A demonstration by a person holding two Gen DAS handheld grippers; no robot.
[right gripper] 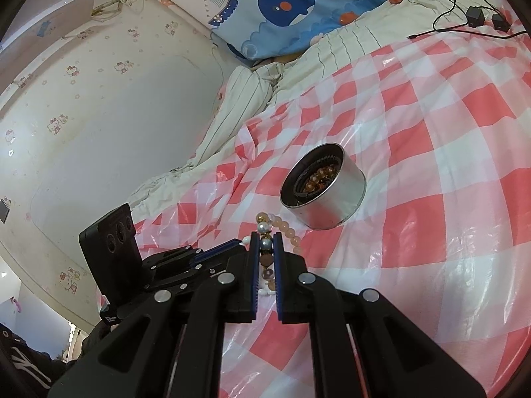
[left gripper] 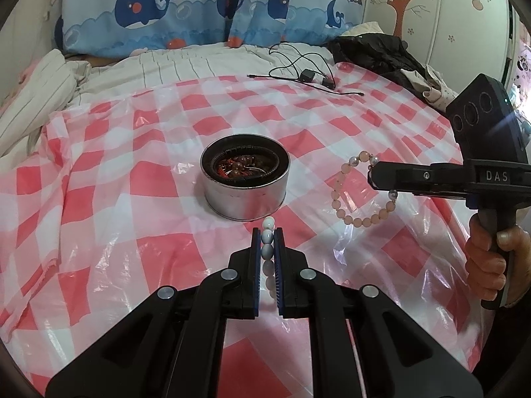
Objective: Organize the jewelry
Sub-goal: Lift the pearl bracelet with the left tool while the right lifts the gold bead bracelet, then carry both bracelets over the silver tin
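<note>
Both tongs clamped: left [left gripper: 268, 237] on white beads [left gripper: 267, 242], right [right gripper: 266, 240] on bracelet [left gripper: 351, 195] — light, limp, slippery; I pinch single beads.

Tin [left gripper: 245, 179] on checked sheet [left gripper: 132, 179], bracelets [left gripper: 239, 165] inside, cables [left gripper: 298, 69] behind

Only one bit of lettering reads clearly: "DAS", in pale capitals on the black body of the right tongs [left gripper: 373, 174], just behind the jaws, seen from the left wrist view. In the right wrist view, a small white label sits low on the left tongs' camera housing [right gripper: 109, 235], but its print is too small to read.
</note>
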